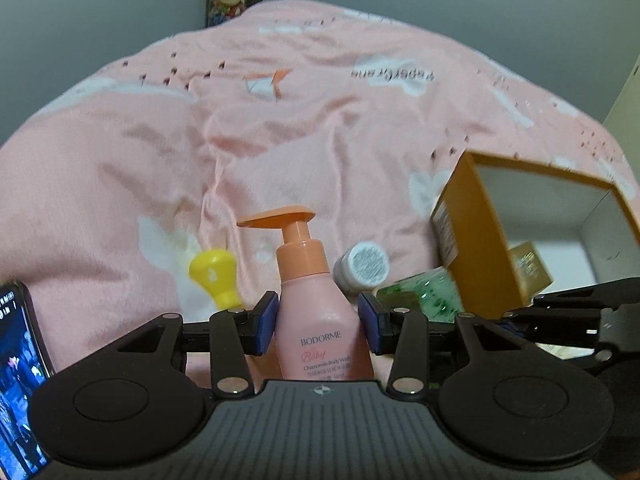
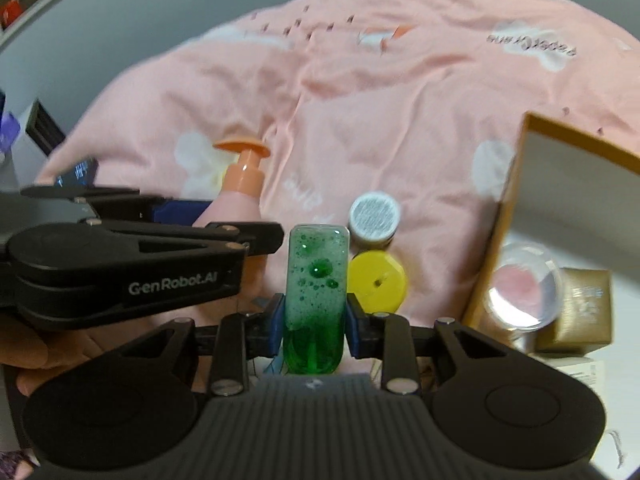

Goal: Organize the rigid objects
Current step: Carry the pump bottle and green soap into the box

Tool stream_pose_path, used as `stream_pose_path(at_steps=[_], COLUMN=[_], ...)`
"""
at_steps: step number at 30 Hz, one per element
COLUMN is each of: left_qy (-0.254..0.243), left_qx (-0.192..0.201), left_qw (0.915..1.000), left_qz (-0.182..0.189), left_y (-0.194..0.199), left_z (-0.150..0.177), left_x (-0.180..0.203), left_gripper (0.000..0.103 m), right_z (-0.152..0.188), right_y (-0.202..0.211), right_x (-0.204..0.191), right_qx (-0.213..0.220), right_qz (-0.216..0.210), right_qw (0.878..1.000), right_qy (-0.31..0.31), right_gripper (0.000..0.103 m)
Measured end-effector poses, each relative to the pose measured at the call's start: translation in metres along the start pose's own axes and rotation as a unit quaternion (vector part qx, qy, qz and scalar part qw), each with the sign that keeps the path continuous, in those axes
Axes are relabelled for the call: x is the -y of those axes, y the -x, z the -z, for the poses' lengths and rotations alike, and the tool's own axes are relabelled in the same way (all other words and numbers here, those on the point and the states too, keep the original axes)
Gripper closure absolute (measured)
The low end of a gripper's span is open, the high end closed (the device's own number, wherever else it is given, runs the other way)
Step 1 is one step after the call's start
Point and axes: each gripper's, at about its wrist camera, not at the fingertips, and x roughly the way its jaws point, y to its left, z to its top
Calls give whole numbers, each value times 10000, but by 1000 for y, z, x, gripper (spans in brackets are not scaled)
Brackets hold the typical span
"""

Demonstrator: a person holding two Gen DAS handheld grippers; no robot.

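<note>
The left gripper clamps its blue pads on the sides of a pink pump bottle that stands upright between them, its orange pump head above the fingers. Beyond the left finger lies a yellow bulb-shaped piece on the pink bedspread; beyond the right finger lies a small white-capped jar. The right gripper is closed narrow on a clear bottle of green liquid, which sits upright between its pads with foam and bubbles in its upper half. Just past its right finger are the yellow piece and the jar. Farther to its right stands an open orange box with a white inside, holding a clear round lidded container and a small gold box.
</note>
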Motion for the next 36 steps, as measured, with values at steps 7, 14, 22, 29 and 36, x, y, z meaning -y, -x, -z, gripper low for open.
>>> stream_pose_path(at_steps=[7,14,22,29,36], left_qy=[-42,-289,-712,-803,-630], left_qx=[438,635,235,-401,-1034], left_qw=[9985,9943,9800,9678,9588], left_qz=[337,810,1844,2352,2572], left_y=[23,32,7,-36,-73], left_z=[-17,-32,-38,-37,-26], left_x=[20,57,128,171,190], left_gripper=[53,53,54,54,54], right_z=[-9,-7,13,35,42], right_y=[48,92,120,135,125], right_x=[20,51,100,153,187], right_qx=[584,848,667,479,36], right_qz=[-12,373,1162,1474,1728], right_qw=[9979,9950,9889,9815,9783], right_qy=[-269,-385,-641,-1121,-1141], right_gripper=[73,73,73,73,73])
